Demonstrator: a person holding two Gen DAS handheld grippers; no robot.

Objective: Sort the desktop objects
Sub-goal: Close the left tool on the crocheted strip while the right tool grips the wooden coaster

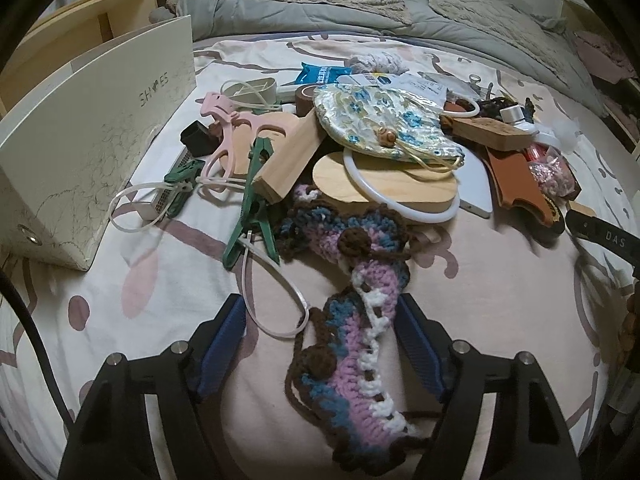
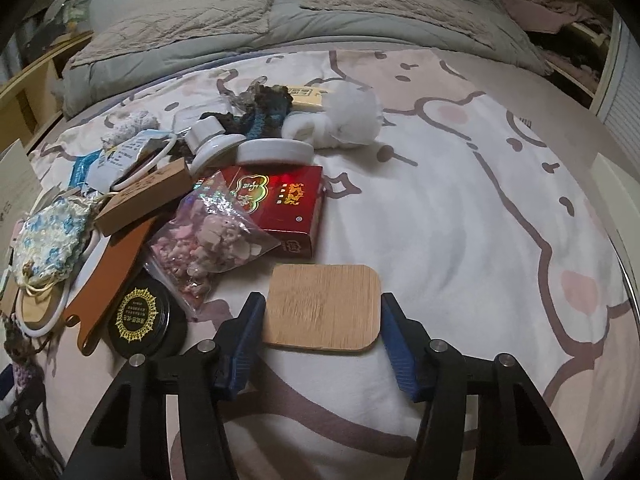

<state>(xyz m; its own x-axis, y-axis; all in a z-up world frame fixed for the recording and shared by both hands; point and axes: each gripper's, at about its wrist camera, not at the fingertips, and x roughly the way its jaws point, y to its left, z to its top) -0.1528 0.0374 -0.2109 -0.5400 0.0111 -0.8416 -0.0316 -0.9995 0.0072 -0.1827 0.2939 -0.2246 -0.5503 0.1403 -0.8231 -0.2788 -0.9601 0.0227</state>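
A heap of small objects lies on a patterned bed sheet. In the left wrist view my left gripper (image 1: pixel 320 320) is open, its blue fingers on either side of a purple, blue and white crocheted strip (image 1: pixel 352 344) that runs from the heap toward the camera. A white cord loop (image 1: pixel 276 300) lies between the fingers too. In the right wrist view my right gripper (image 2: pixel 322 316) is open, with a flat square wooden coaster (image 2: pixel 324 306) between its fingers, lying on the sheet. Neither gripper presses on its object.
A white shoe box (image 1: pixel 92 140) stands at the left. The heap holds green clothes pegs (image 1: pixel 252 200), a wooden block (image 1: pixel 288 160), a floral pouch (image 1: pixel 384 120), a red box (image 2: pixel 280 204), a bag of pink bits (image 2: pixel 212 232) and a black round tin (image 2: pixel 140 316). A grey duvet (image 2: pixel 280 20) lies behind.
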